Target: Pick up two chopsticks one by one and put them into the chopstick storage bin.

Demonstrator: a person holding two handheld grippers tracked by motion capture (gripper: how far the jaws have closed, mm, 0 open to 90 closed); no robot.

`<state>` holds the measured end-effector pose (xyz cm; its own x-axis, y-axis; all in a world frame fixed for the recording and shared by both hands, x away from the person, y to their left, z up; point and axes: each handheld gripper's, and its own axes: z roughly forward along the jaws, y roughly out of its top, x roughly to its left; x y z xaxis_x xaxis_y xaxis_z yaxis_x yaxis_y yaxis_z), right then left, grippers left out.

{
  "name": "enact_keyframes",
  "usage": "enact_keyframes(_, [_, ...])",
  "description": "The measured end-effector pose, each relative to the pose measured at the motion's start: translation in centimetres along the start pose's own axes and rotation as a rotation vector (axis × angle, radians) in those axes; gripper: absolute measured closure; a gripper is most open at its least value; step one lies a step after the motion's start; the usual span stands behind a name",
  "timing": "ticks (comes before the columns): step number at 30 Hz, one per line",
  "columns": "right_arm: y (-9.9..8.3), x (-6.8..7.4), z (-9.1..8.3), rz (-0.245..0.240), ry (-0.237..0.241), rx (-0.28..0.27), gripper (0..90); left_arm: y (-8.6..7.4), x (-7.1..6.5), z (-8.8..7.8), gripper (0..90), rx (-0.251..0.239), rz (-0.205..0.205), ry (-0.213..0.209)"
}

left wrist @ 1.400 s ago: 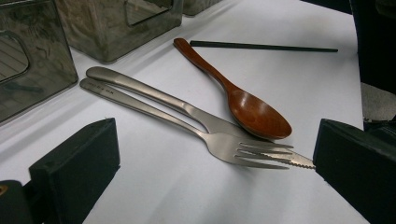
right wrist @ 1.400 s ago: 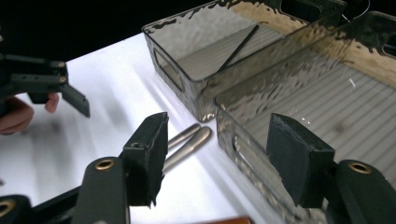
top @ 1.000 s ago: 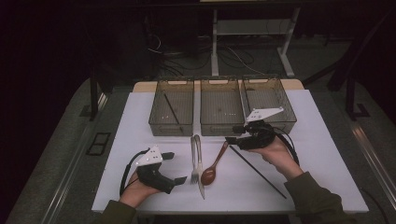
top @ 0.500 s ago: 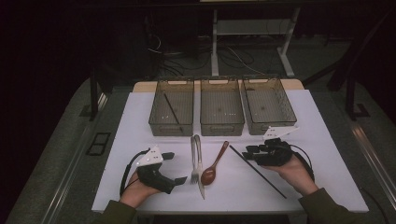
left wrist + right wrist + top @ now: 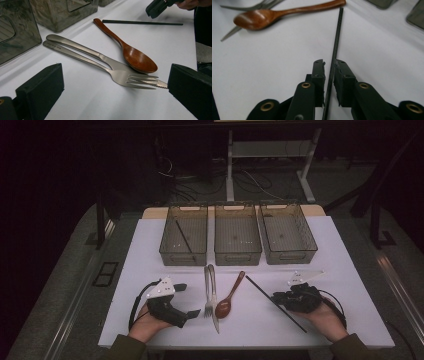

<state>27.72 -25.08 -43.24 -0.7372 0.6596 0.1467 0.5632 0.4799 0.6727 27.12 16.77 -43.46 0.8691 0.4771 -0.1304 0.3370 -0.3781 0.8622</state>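
Sorting has only begun — one black stick [image 5: 184, 238] lies in the left bin [image 5: 172, 254], the other two bins are bare, and the right gripper [image 5: 329, 67] has just been closing its jaws around the second chopstick [image 5: 335, 45] on the table [image 5: 350, 285], while fork [image 5: 100, 67], knife [image 5: 82, 50] and spoon [image 5: 130, 53] wait between the wide-apart jaws of the left gripper [image 5: 110, 92].

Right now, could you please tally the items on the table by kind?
Bins: 3
Black chopsticks: 2, one on the table, one in the left bin
Fork: 1
Knife: 1
Wooden spoon: 1
Total: 8
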Motion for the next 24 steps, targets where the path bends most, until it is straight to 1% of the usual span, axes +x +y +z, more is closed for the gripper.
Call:
enact_keyframes(8, [-1.1,0.1,0.2,0.011,-0.008,0.038,80.7,0.0,0.0,0.1,0.0,0.008,0.0,0.0])
enact_keyframes(14, [-1.2,0.3,0.6,-0.002,-0.026,0.059,83.3,0.0,-0.1,0.1,0.0,0.007,0.0,-0.001])
enact_keyframes(21, [-1.2,0.6,0.7,-0.03,-0.047,0.064,83.7,0.0,-0.1,0.1,0.0,0.006,0.001,-0.002])
enact_keyframes(24, [-1.2,0.4,0.6,-0.029,-0.049,0.061,84.4,0.0,-0.1,0.0,0.0,0.005,0.003,-0.002])
